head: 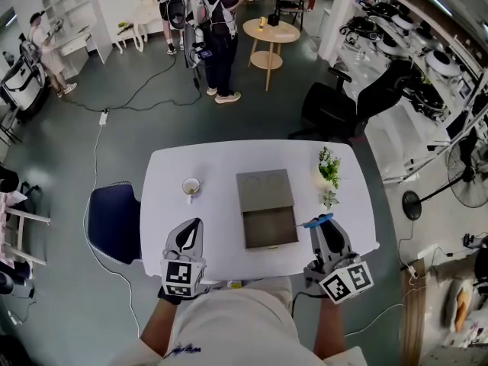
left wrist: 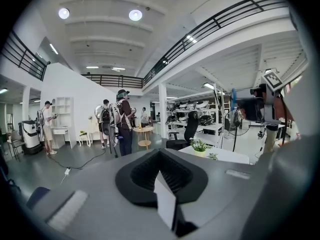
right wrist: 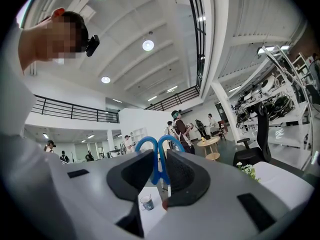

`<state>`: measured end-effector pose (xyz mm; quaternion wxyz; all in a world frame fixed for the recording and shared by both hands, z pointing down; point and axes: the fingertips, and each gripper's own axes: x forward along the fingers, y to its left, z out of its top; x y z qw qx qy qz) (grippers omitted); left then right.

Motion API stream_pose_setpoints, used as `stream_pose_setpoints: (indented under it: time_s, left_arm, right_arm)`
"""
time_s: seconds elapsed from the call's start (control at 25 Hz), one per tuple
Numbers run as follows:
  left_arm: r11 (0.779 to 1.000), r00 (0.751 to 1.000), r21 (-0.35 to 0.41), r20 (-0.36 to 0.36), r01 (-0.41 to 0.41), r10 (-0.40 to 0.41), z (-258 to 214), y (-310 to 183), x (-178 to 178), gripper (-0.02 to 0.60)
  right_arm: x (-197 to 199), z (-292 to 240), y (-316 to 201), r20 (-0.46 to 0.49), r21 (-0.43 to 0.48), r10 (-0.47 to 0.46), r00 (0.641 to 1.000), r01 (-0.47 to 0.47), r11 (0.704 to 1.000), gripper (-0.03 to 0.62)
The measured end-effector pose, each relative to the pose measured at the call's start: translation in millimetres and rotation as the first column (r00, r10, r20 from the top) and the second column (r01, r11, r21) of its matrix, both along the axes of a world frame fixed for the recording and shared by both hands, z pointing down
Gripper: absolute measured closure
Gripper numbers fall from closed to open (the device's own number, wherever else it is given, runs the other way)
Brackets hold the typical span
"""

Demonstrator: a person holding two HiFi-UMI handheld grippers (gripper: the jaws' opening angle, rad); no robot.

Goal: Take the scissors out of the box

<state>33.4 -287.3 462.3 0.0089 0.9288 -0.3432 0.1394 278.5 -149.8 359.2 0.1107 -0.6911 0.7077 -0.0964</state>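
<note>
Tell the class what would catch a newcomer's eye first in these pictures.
The blue-handled scissors stand out first, clamped in the right gripper over the near right corner of the white table. Next comes the grey box at the table's middle, its tray slid out toward the near edge, with the left gripper shut and empty to its left.

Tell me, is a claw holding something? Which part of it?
The right claw grips the blue-handled scissors just below their handle loops, which stick out past the jaws. The left claw is shut on nothing.
</note>
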Motion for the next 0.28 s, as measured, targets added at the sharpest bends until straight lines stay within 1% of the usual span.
stream_pose_setpoints:
  time_s: [0.12,0.28]
  left_arm:
    - [1.000,1.000,-0.013,0.005,0.002,-0.002,5.4,1.6,-0.3,0.578]
    - [1.000,1.000,0.001,-0.017,0.004,-0.004,0.3,-0.5,0.3,0.578]
  right_arm:
    - [0.3,1.1,-0.2,-0.006,-0.003,-0.002,1.000,0.002,1.000,0.507]
    - [-1.9,1.3,-1.3,-0.011,-0.007,-0.002,1.000,0.002,1.000,0.507]
